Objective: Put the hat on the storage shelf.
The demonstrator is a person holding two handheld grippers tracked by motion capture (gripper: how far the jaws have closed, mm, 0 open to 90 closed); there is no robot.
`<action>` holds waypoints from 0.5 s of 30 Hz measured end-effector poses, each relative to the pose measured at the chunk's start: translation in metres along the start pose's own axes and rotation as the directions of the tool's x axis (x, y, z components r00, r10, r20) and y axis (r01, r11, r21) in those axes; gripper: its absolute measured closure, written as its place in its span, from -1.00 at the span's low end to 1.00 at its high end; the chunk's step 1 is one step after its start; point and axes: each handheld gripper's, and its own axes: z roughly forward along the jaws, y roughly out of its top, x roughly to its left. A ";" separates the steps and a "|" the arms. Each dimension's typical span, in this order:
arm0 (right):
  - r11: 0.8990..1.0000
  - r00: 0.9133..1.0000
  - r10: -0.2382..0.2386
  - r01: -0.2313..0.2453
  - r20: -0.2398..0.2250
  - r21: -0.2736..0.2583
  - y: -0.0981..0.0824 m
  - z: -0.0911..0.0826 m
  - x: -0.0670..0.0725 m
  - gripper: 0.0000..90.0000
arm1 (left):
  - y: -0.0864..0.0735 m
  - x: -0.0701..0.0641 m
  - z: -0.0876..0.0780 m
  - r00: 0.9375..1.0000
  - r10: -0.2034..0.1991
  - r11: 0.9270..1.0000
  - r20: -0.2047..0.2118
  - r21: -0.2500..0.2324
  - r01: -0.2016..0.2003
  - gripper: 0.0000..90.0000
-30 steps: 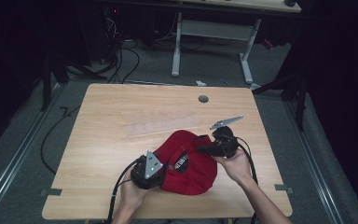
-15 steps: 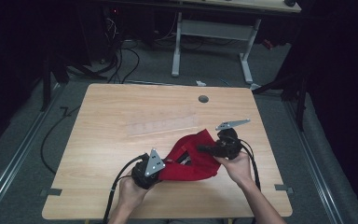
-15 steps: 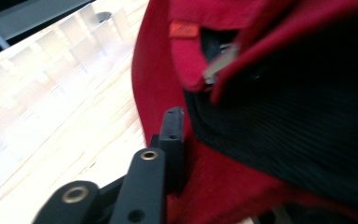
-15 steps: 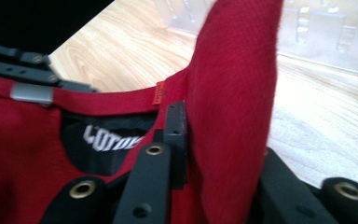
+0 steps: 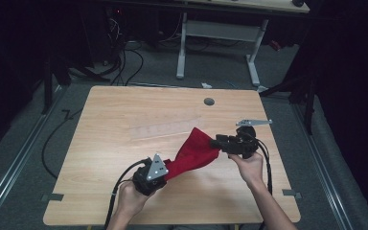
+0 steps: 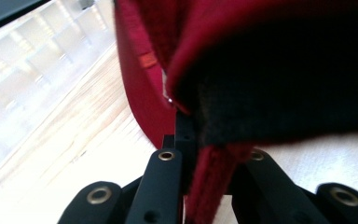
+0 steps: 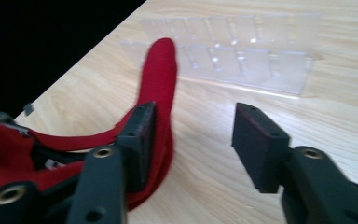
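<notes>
A red knit hat (image 5: 194, 151) hangs stretched in a narrow band between my two grippers above the wooden table (image 5: 120, 108). My left gripper (image 5: 168, 167) holds its lower left end; in the left gripper view (image 6: 205, 154) the jaws are pinched together on the red fabric (image 6: 144, 93). At the hat's right end is my right gripper (image 5: 215, 143). In the right gripper view (image 7: 191, 116) the jaws stand wide apart with bare table between them, and the red fabric (image 7: 161, 70) lies against the outer side of the left jaw.
A clear plastic rack (image 5: 165, 128) lies flat on the table just beyond the hat, also seen close ahead of the right gripper (image 7: 242, 60). A round cable hole (image 5: 209, 101) sits near the far edge. Cables trail from both grippers toward the front edge.
The hat lay spread flat on the table; now it is lifted and drawn into a narrow band. My right gripper has moved right and a little farther away. The left hand has barely shifted.
</notes>
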 end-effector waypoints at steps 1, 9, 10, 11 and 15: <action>1.000 1.000 0.003 -0.003 0.006 -0.007 -0.001 -0.001 -0.001 0.04 | 0.001 -0.001 -0.002 1.000 0.002 1.000 0.002 0.001 -0.002 0.87; 0.991 0.997 -0.045 0.052 0.054 -0.124 0.000 -0.009 0.005 0.00 | 0.008 0.000 -0.002 1.000 -0.016 1.000 0.016 -0.002 0.016 0.87; 0.986 0.997 -0.043 0.054 0.067 -0.159 0.000 -0.017 0.004 -0.01 | 0.009 0.002 -0.002 1.000 -0.024 1.000 0.018 -0.008 0.024 0.87; 0.986 0.997 -0.043 0.054 0.067 -0.159 0.000 -0.017 0.004 -0.01 | 0.010 0.003 -0.002 0.999 -0.029 1.000 0.018 -0.010 0.029 0.87; 0.979 0.991 -0.042 0.066 0.127 -0.192 -0.008 -0.030 -0.002 -0.02 | 0.017 0.013 -0.002 0.997 -0.077 0.996 -0.003 -0.035 0.077 0.87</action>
